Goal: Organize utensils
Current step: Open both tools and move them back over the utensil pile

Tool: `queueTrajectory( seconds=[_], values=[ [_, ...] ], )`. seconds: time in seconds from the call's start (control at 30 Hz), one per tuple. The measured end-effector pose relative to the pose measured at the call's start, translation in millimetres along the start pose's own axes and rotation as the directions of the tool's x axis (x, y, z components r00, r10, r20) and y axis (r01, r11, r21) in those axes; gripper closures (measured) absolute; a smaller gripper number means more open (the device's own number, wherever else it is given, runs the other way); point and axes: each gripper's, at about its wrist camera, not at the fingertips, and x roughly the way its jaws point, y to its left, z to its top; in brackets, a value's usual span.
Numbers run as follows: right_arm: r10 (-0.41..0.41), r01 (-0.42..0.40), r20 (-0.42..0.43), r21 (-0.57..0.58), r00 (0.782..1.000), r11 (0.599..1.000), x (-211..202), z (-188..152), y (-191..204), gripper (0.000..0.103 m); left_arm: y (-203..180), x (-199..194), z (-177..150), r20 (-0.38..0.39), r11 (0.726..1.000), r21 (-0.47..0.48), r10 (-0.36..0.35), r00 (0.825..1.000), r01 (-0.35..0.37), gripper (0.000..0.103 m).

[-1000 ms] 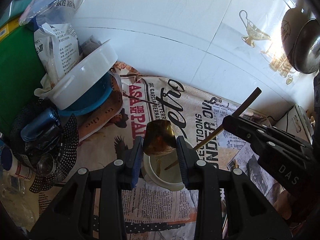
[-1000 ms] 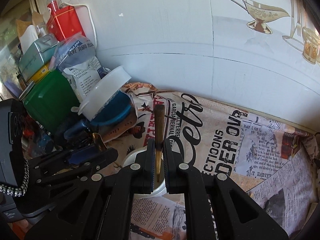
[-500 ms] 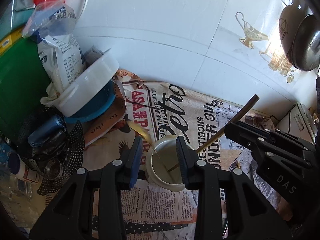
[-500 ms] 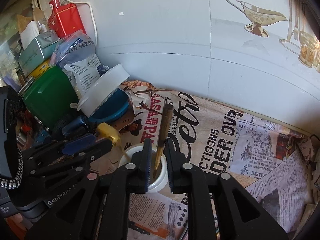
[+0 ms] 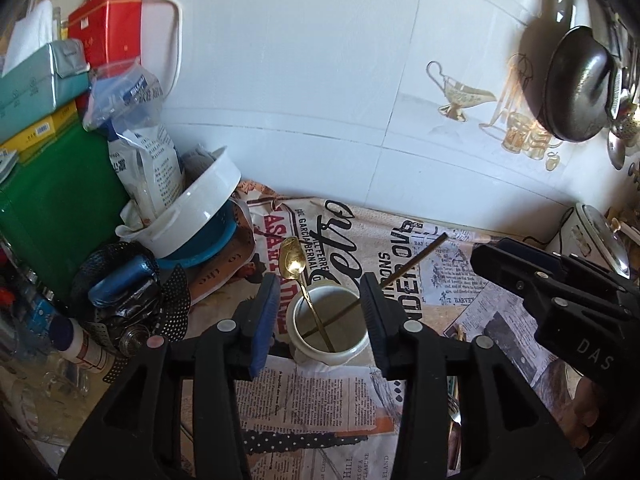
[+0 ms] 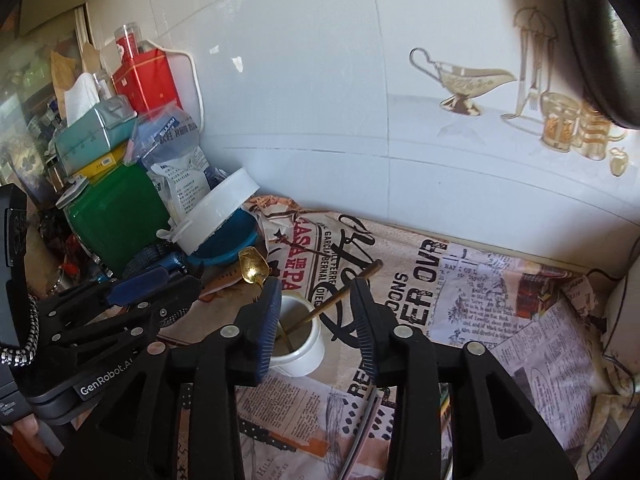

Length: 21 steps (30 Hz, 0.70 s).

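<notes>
Cup [image 5: 328,322] is the landmark in the left wrist view: a white cup standing on the newspaper-covered surface [image 5: 320,408], seen just ahead of and between the fingers of the left claw [image 5: 318,316]. This claw has just been opening; its jaws stand apart and nothing is between the pads, so it is released. The gold spoon [image 5: 293,261] stands in the cup with its bowl up, leaning over the cup's far-left rim. The dark chopstick [image 5: 416,260] also stands in the cup and leans over the right rim, toward the right claw's body [image 5: 560,300].

In the right wrist view the same cup [image 6: 298,342] sits between the fingers of the right claw [image 6: 316,320], partly hidden by the left pad. This claw has also just been opening and grips nothing. The spoon [image 6: 253,269] leans left of the cup and the chopstick [image 6: 348,288] leans right; their handles cross inside the cup.

Both utensils seem already placed. More cutlery [image 6: 362,432] lies on the surface nearer than the cup, below the right claw, so the right hand looks nearer to it.
</notes>
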Motion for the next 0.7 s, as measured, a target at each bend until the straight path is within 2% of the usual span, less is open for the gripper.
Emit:
queueTrajectory(
  seconds=[0.33, 0.53, 0.7],
  values=[
    [-0.078, 0.076, 0.033, 0.045, 0.996, 0.996, -45, -25, -15, 0.064, -21, -36, -16, 0.034, 0.998, 0.049, -0.034, 0.999, 0.032, 0.046],
    [-0.145, 0.142, 0.02, 0.099, 0.989, 0.985, -70, -48, -35, 0.064, -40, -39, -31, 0.0, 0.993, 0.092, -0.073, 0.997, 0.073, 0.046],
    [-0.21, 0.211, -0.018, 0.161, 0.977, 0.964, -86, -71, -60, 0.064, -59, -27, -47, -0.063, 0.986, 0.121, -0.107, 0.992, 0.114, 0.046]
  ],
)
